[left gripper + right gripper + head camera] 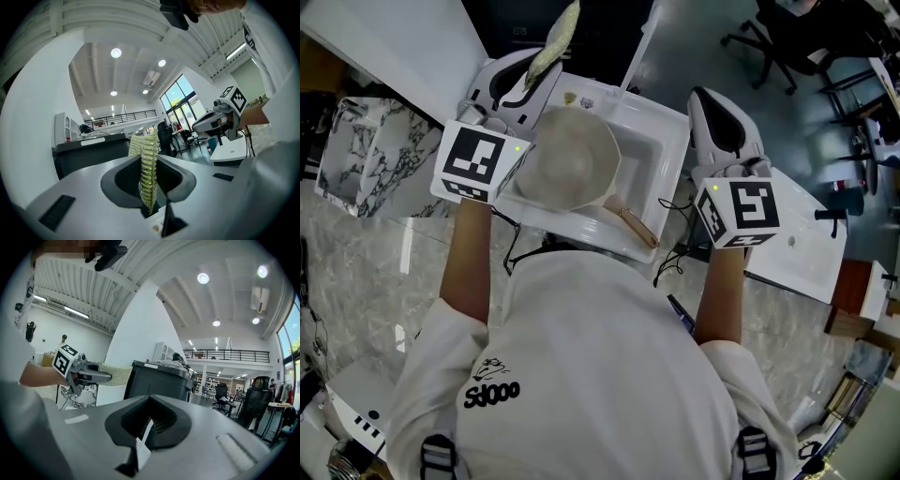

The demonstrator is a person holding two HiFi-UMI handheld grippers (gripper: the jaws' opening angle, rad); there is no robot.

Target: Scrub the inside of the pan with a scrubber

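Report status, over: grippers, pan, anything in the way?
Left gripper shut on scrubber. Right gripper shut, empty. Pan in sink, neither gripper on it. Nothing blocking it.

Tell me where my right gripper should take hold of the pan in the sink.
Probably the wooden handle. It is narrow and straight, and it juts from the rim of the pan toward your right, the side that gripper is already on. Come down from above with the jaws across it. The pan itself looks too wide and round to clamp.

The left hand-held gripper [534, 77] hides part of the pan [572, 164]'s rim and the scrubber [561, 36]'s lower end.
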